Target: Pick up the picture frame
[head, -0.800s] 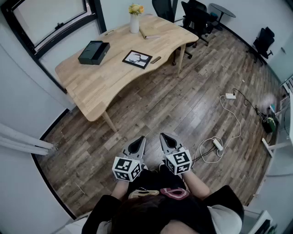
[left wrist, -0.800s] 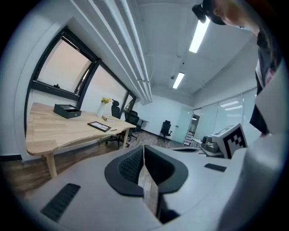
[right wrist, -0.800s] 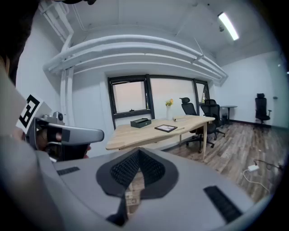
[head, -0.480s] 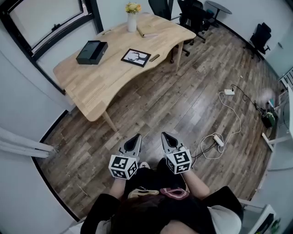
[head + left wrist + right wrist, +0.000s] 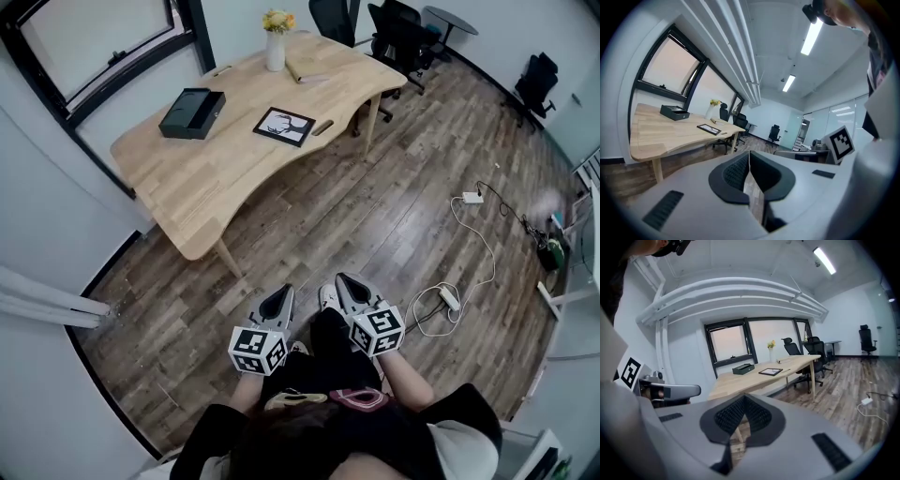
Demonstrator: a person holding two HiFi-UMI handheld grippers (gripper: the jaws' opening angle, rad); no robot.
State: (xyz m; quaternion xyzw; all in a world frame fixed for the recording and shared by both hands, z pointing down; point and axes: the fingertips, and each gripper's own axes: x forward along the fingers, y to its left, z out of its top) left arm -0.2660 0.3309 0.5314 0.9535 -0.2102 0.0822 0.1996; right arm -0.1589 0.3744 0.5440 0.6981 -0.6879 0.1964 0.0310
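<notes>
The picture frame point(image 5: 284, 126) lies flat on the wooden table point(image 5: 216, 178), black-edged with a dark tree print; it also shows small in the left gripper view point(image 5: 709, 129) and the right gripper view point(image 5: 770, 372). Both grippers are held close to the person's body, far from the table, over the floor. My left gripper point(image 5: 286, 293) is shut with nothing between its jaws, and its jaws point(image 5: 749, 157) meet at the tips. My right gripper point(image 5: 343, 280) is shut and empty too, tips together point(image 5: 743, 401).
On the table stand a black open box point(image 5: 192, 113), a white vase with yellow flowers point(image 5: 276, 42) and a rolled paper point(image 5: 307, 74). Office chairs point(image 5: 398, 37) stand beyond the table. A white power strip with cable point(image 5: 446, 298) lies on the wood floor at the right.
The view has shifted slightly, so the table sits a little lower and to the right in frame. Both grippers sit slightly lower in the picture, still shut side by side.
</notes>
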